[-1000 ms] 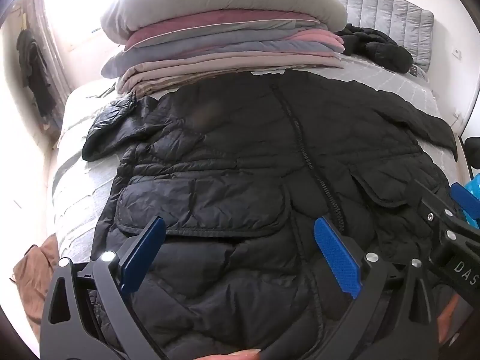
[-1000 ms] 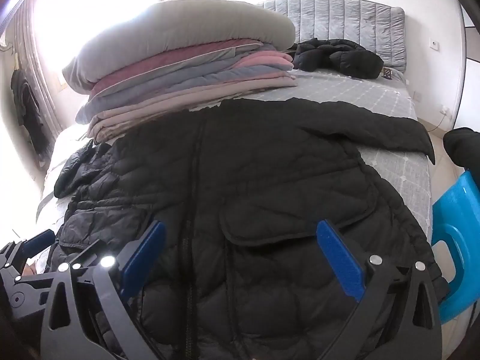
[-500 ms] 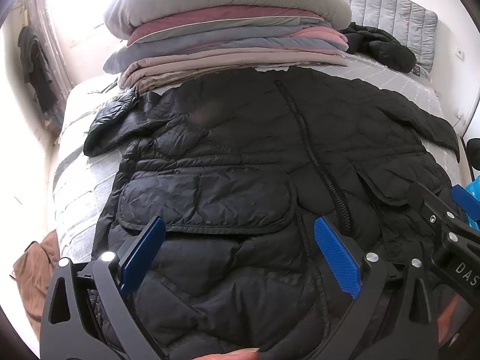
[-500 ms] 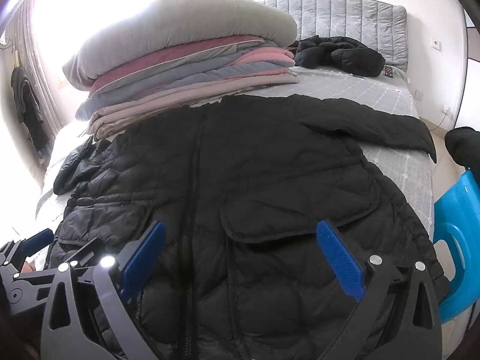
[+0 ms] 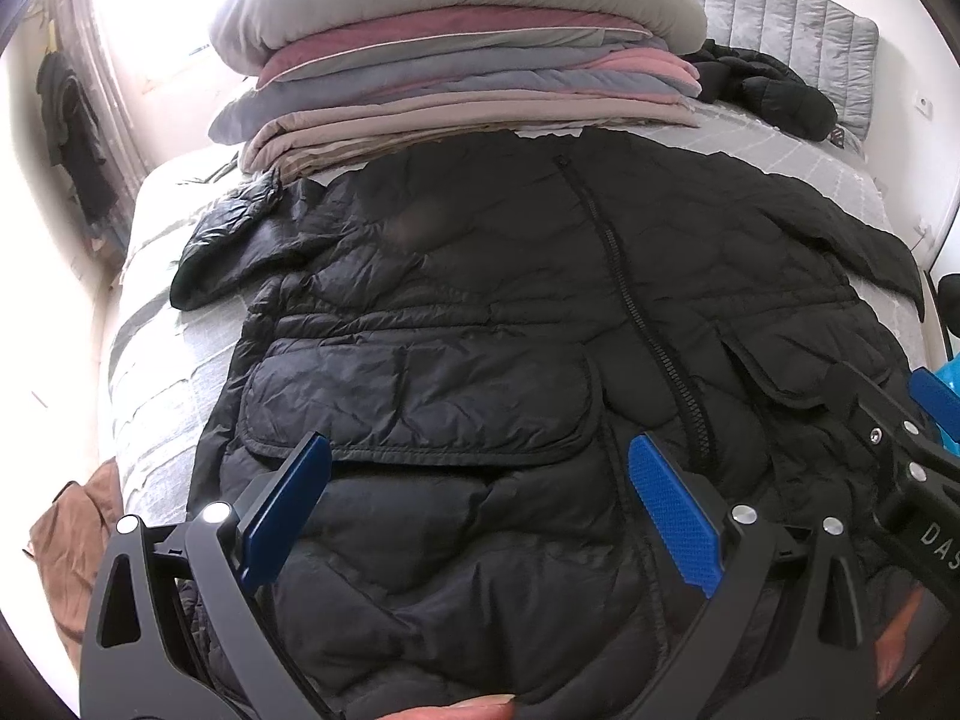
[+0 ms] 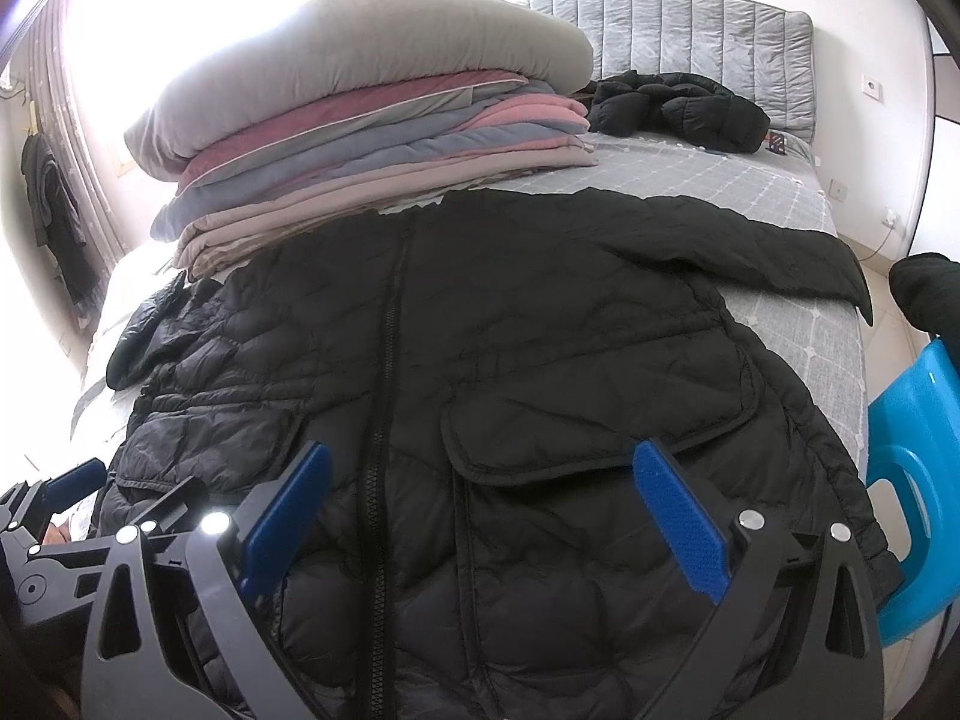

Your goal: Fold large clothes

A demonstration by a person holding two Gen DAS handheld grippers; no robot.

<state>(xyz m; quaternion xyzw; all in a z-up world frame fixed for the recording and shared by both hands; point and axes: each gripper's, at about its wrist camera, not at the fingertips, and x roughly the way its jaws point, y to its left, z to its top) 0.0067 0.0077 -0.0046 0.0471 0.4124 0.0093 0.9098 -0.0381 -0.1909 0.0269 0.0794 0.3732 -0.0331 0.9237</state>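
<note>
Nearest to us, our left gripper [image 5: 477, 501] hangs over the hem end of the black jacket [image 5: 540, 360], its blue-padded jaws spread wide with nothing between them, above the lower edge of the jacket's left-hand pocket flap [image 5: 420, 402]. Our right gripper [image 6: 480, 504] sits the same way just beside it, jaws spread and empty, over the other pocket flap [image 6: 600, 432]; in the left view its black frame shows at the right edge, and in the right view the left gripper's frame shows at the lower left. The jacket lies front up and zipped along the foot end of the bed [image 6: 780, 222], its hem at the near edge and its collar toward the middle, the zip [image 6: 384, 396] running away from us. One sleeve [image 5: 228, 240] lies bunched toward the bed's left edge, the other sleeve [image 6: 750, 246] stretches out to the right edge. A blue chair [image 6: 918, 468] stands off the bed's right side, and a brown cloth [image 5: 72, 540] lies low beside the left edge. Beyond the collar rises a stack of folded blankets [image 6: 372, 138], touching the jacket's top. Farther still, another dark jacket [image 6: 678, 108] is heaped near the grey headboard [image 6: 690, 30].
</note>
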